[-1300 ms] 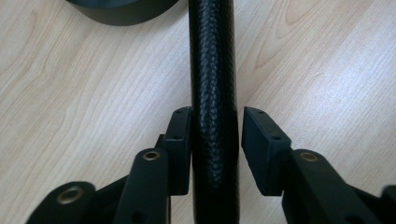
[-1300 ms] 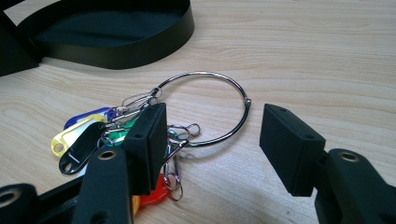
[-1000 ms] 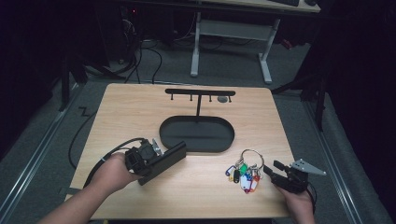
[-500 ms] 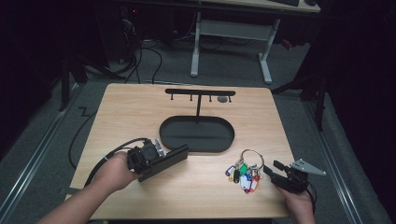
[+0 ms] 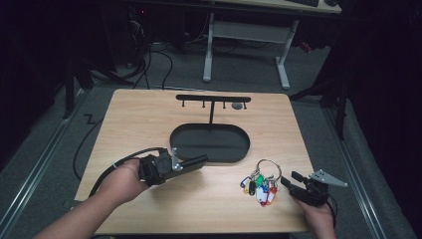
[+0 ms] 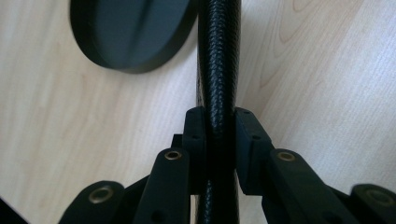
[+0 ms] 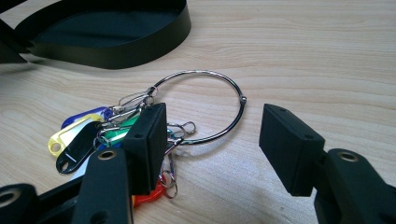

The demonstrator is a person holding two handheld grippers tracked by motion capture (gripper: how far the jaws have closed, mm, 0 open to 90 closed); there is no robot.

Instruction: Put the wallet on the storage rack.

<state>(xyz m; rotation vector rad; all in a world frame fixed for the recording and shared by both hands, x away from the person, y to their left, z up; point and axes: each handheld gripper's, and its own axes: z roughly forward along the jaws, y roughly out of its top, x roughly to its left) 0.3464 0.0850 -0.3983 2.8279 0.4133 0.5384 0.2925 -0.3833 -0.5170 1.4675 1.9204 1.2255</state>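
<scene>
My left gripper (image 5: 191,163) squeezes one thin black textured case (image 6: 218,65), jaws tight on both sides. Case tip sits over rim of one black oval tray (image 5: 209,144) on wooden table (image 5: 149,114). One black rack (image 5: 213,98) with four pegs stands on tray. My right gripper (image 7: 212,140) wide apart, holding nothing, jaws low over table. One big metal ring (image 7: 205,105) lies there between tray and right gripper. Tags (image 5: 260,186) bunched on ring: blue, yellow, black, green, red; cannot count exactly.

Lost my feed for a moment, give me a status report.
Left gripper shut on black strap. Right gripper open, jaws around key ring on table. Nothing in the way.
</scene>
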